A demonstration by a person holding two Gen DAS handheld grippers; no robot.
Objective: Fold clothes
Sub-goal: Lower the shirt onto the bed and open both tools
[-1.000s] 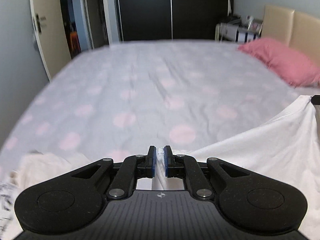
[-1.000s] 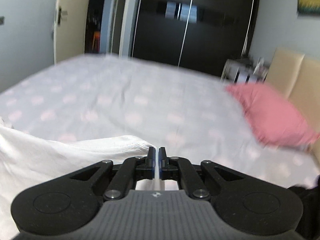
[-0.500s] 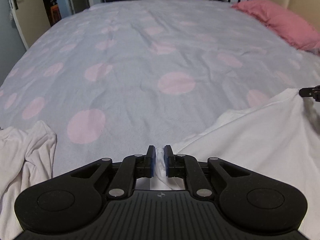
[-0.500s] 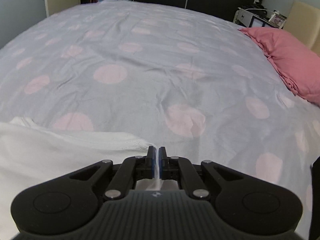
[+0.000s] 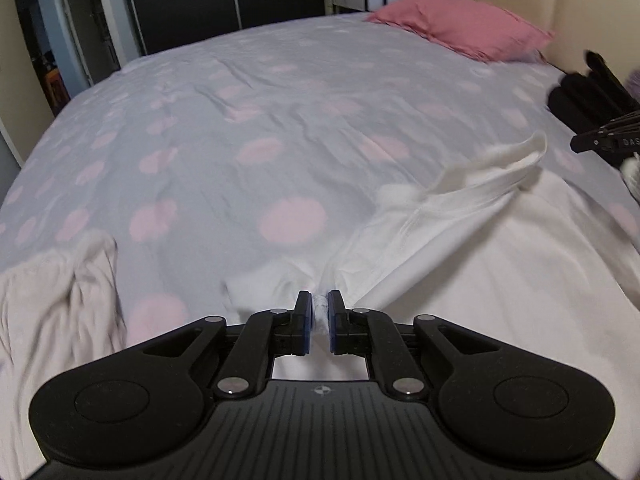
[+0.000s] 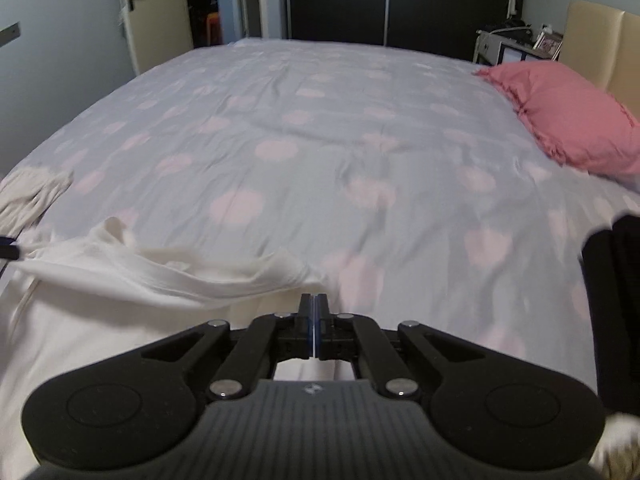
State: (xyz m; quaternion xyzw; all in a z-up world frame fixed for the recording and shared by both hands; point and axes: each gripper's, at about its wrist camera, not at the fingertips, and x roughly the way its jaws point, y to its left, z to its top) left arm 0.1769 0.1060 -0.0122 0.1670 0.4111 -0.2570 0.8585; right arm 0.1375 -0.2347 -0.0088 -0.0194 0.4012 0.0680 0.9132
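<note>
A white garment [image 5: 460, 264] lies on the spotted bed sheet [image 5: 280, 128], spread between my two grippers. My left gripper [image 5: 319, 312] is shut on a bunched corner of it, with cloth showing between the blue pads. A loose flap [image 5: 500, 168] of the garment stands up and curls toward the right. In the right wrist view the same garment [image 6: 160, 272] runs in folds to the left. My right gripper [image 6: 315, 308] has its pads pressed together, a thin pale strip of cloth between them and white cloth beneath. The right gripper's body [image 5: 600, 140] shows at the left wrist view's right edge.
A beige crumpled garment [image 5: 52, 300] lies at the bed's near left edge. A pink pillow [image 6: 568, 120] rests by the cream headboard [image 5: 580, 12]. A black item [image 5: 580, 100] sits on the bed at the right. A dark wardrobe and a door stand beyond the bed.
The garment was stretched taut between the grippers; now it hangs slack on the bed with a flap flipped up. Both views have tilted up and show more of the room.
</note>
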